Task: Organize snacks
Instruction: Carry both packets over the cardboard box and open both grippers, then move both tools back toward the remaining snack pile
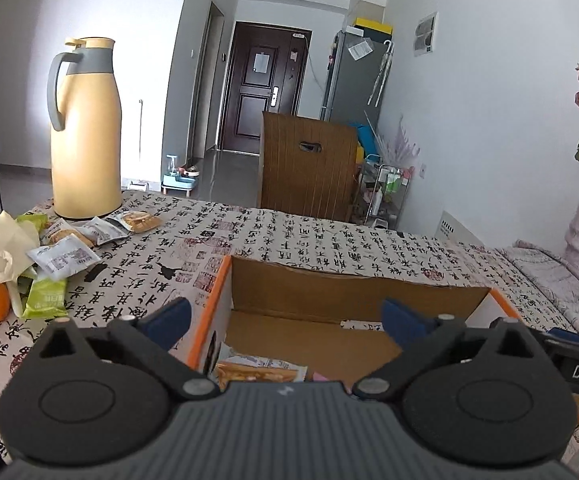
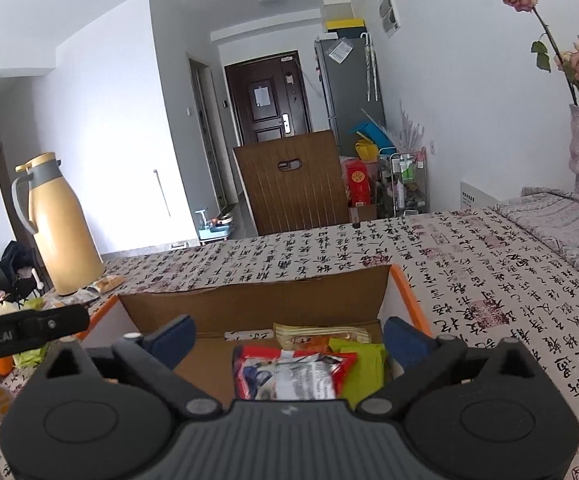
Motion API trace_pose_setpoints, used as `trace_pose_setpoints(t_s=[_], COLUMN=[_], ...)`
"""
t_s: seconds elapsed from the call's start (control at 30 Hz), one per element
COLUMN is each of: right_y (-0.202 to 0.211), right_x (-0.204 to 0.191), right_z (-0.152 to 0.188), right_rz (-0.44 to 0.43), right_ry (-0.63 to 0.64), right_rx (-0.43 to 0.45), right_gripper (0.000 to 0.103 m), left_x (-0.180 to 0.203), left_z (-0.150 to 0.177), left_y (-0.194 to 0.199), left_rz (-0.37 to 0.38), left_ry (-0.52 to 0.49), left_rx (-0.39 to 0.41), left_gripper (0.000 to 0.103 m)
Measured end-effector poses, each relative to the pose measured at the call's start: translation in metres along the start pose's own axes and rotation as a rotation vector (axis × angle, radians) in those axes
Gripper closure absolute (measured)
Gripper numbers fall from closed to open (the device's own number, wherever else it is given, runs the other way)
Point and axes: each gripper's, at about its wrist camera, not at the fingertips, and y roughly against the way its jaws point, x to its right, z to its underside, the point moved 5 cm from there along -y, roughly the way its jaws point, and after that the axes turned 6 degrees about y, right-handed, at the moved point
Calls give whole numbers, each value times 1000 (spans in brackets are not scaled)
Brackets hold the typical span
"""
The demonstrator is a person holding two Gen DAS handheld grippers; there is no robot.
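Here both grippers, left gripper point(image 1: 285, 314) and right gripper point(image 2: 287, 334), hang wide open, empty, over the cardboard box point(image 2: 249, 304) at the table's point(image 2: 469, 264) near edge. Snack packets point(image 2: 309, 368) lie inside the box; loose snack packets point(image 1: 65, 256) remain beside the thermos point(image 1: 85, 132) at the table's left edge.

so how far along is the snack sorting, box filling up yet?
Partly done. The cardboard box already holds several packets: a red one, a green one, and one at the left end. Nothing is in hand: left gripper and right gripper are both open and empty above the box. Left to do: the loose packets by the thermos.
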Motion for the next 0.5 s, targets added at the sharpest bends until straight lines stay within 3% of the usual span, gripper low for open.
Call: trace_pose_setpoints(t_s=[0.27, 0.5], right_y=[-1, 12], right_x=[-1, -4], right_z=[0, -10], right_rz=[4, 13], right_ry=[4, 18], right_rx=[-6, 17], right_gripper=[0, 0], left_x=[-5, -1], left_z=[0, -8], left_y=[-3, 15], left_rz=[-18, -27], left_ry=[30, 25], left_rx=[-13, 21], left_gripper=[0, 0])
